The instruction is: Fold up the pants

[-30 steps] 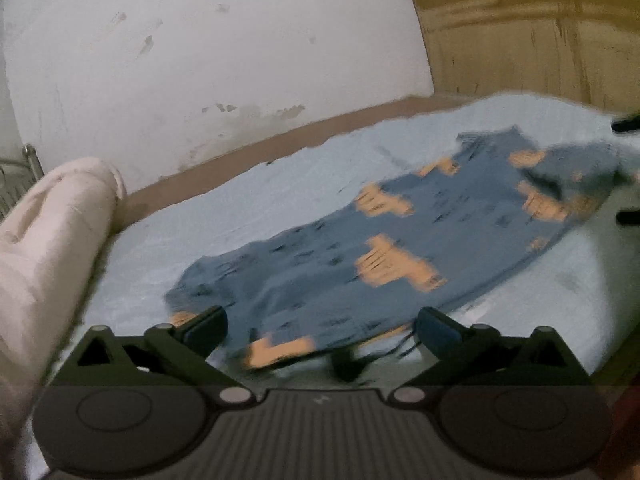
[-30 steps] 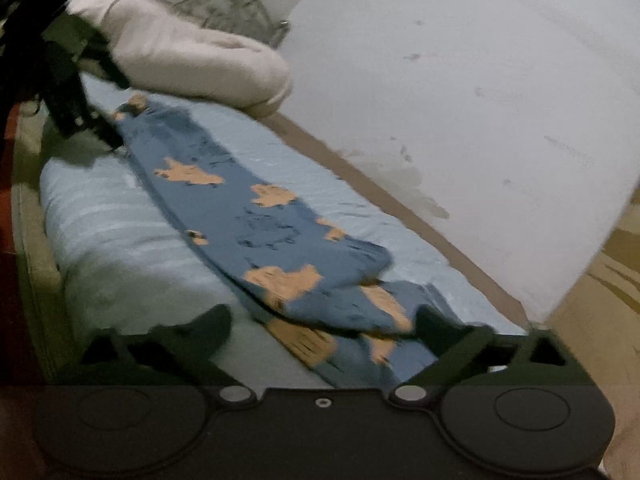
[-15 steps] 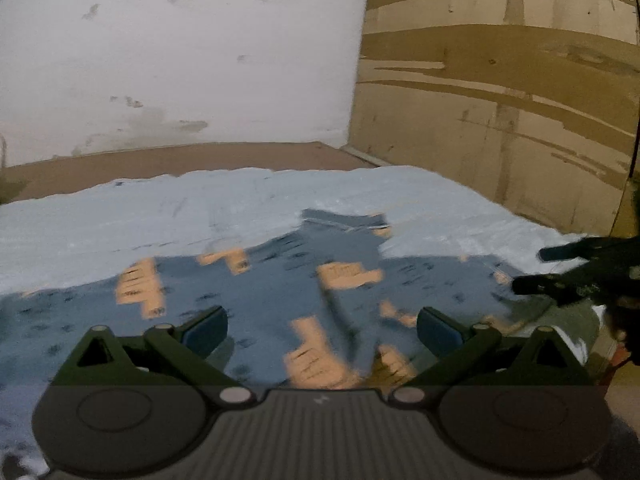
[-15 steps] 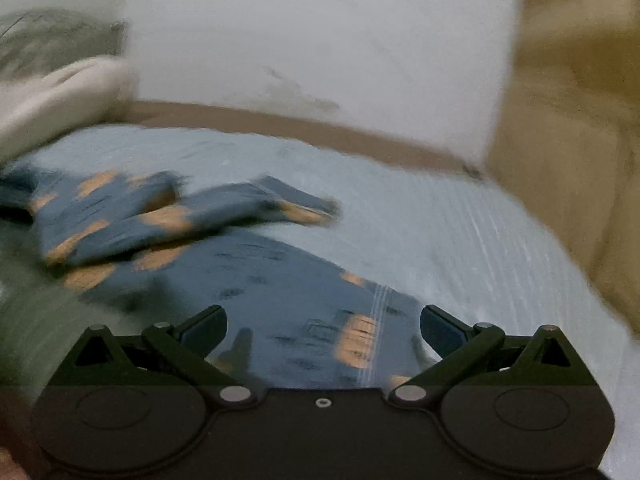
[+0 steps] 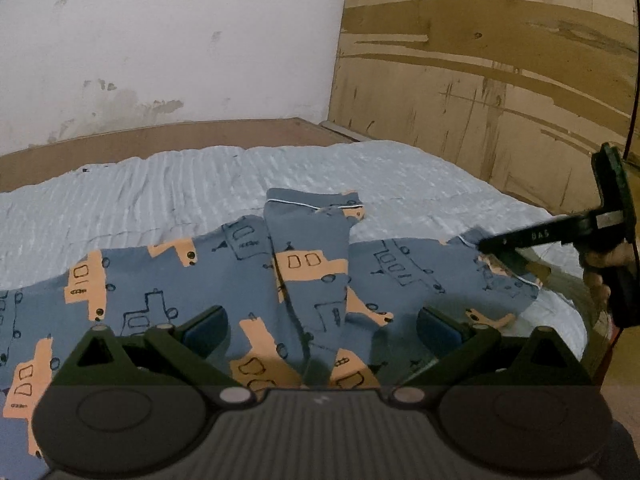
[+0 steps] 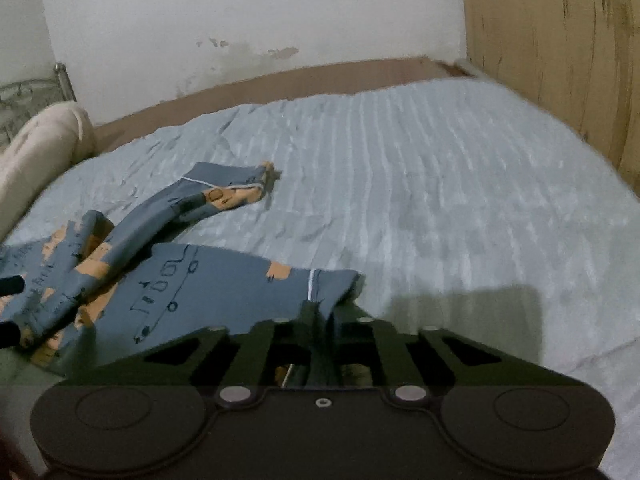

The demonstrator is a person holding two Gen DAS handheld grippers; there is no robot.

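Observation:
Blue pants (image 5: pixel 304 280) with orange vehicle prints lie crumpled on a light blue bedspread (image 5: pixel 200 188). My left gripper (image 5: pixel 322 326) is open and hovers just above the middle of the pants, holding nothing. My right gripper (image 6: pixel 320 312) is shut on a leg cuff of the pants (image 6: pixel 224 280), near the bed's front edge. In the left wrist view the right gripper (image 5: pixel 516 240) shows at the far right, pinching that cuff. The other leg (image 6: pixel 224 196) curls away toward the far side of the bed.
A cream pillow (image 6: pixel 36 148) lies at the left end of the bed by a metal headboard (image 6: pixel 60 80). A white wall (image 5: pixel 160 40) and a wooden panel (image 5: pixel 500 60) stand behind the bed. A brown bed edge (image 5: pixel 160 136) runs along the wall.
My right gripper has closed on the leg cuff; it was open half a second ago. My left gripper has swung right over the pants and stays open.

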